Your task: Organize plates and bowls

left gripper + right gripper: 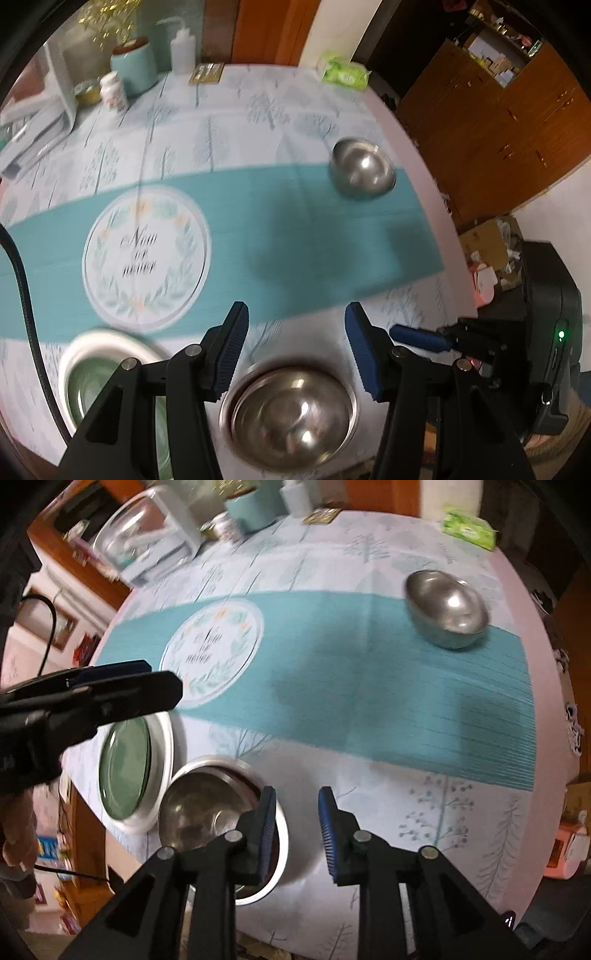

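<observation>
Both tongs hang apart and empty above the worktop. The near steel bowl sits beside the green plate on its white plate; the far steel bowl stands alone — approach it from above, pinch the rim squarely, then nest it gently.

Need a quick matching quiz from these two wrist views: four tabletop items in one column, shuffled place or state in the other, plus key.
Items:
1. green plate
2. near steel bowl
3. far steel bowl
4. green tissue pack

Places or states:
A. alone on the teal band of the tablecloth
B. at the table's far edge
C. lying inside a white plate
D. near edge, right beside the white plate

Pairs: 1-C, 2-D, 3-A, 4-B
</observation>
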Action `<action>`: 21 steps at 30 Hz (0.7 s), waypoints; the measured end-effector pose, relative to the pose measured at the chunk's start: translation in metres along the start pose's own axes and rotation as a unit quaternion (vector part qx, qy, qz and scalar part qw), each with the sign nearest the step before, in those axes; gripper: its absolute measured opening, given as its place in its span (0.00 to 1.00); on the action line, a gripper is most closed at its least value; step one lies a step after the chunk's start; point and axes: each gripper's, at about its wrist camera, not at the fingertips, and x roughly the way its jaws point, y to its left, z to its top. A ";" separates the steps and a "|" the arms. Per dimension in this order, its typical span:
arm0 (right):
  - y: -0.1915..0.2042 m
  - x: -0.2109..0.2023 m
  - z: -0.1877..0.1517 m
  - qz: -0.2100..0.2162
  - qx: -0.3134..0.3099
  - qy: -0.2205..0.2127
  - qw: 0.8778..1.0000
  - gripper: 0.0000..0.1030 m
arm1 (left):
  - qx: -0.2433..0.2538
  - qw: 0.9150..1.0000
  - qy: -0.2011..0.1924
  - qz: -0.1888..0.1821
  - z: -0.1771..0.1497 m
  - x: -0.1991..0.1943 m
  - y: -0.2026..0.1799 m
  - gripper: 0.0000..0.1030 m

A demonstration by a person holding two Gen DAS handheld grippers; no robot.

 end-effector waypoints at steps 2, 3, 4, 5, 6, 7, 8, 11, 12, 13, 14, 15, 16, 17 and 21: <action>-0.013 -0.012 0.006 0.000 0.017 -0.018 1.000 0.23 | 0.006 1.000 -0.010 -0.003 0.013 0.000 -0.009 0.52; -0.018 -0.018 0.008 -0.002 0.022 -0.026 0.999 0.23 | 0.009 1.000 -0.013 -0.005 0.019 0.001 -0.014 0.52; -0.025 -0.026 0.011 -0.006 0.028 -0.036 0.999 0.23 | 0.012 1.000 -0.015 -0.005 0.024 0.001 -0.017 0.52; -0.031 -0.032 0.015 -0.010 0.033 -0.045 0.998 0.23 | 0.017 1.000 -0.018 -0.003 0.031 0.002 -0.021 0.52; -0.038 -0.041 0.019 -0.014 0.039 -0.056 0.998 0.23 | 0.023 0.999 -0.023 -0.002 0.038 0.003 -0.027 0.52; -0.044 -0.049 0.024 -0.018 0.044 -0.066 0.997 0.23 | 0.029 0.999 -0.029 0.000 0.046 0.003 -0.032 0.52; -0.051 -0.056 0.028 -0.023 0.048 -0.076 0.996 0.23 | 0.033 0.999 -0.033 0.001 0.053 0.002 -0.036 0.52; -0.072 -0.077 0.042 -0.038 0.065 -0.104 0.992 0.24 | 0.046 0.998 -0.048 0.005 0.073 0.002 -0.049 0.55; -0.078 -0.082 0.046 -0.042 0.071 -0.112 0.990 0.25 | 0.049 0.997 -0.053 0.008 0.079 0.002 -0.052 0.58; -0.087 -0.088 0.051 -0.049 0.082 -0.121 0.988 0.26 | 0.050 0.997 -0.056 0.008 0.085 0.003 -0.055 0.60; -0.093 -0.091 0.056 -0.052 0.088 -0.126 0.987 0.31 | 0.052 0.997 -0.060 0.009 0.091 0.004 -0.058 0.61; -0.100 -0.094 0.060 -0.054 0.094 -0.132 0.985 0.36 | 0.054 0.997 -0.062 0.009 0.098 0.008 -0.061 0.61; -0.106 -0.096 0.065 -0.057 0.099 -0.137 0.984 0.38 | 0.056 0.996 -0.062 0.009 0.104 0.011 -0.064 0.61; -0.113 -0.097 0.072 -0.061 0.104 -0.142 0.983 0.41 | 0.059 0.996 -0.062 0.008 0.110 0.016 -0.066 0.61; -0.140 -0.082 0.095 -0.067 0.130 -0.140 0.979 0.43 | 0.065 0.996 -0.062 0.024 0.134 0.046 -0.073 0.61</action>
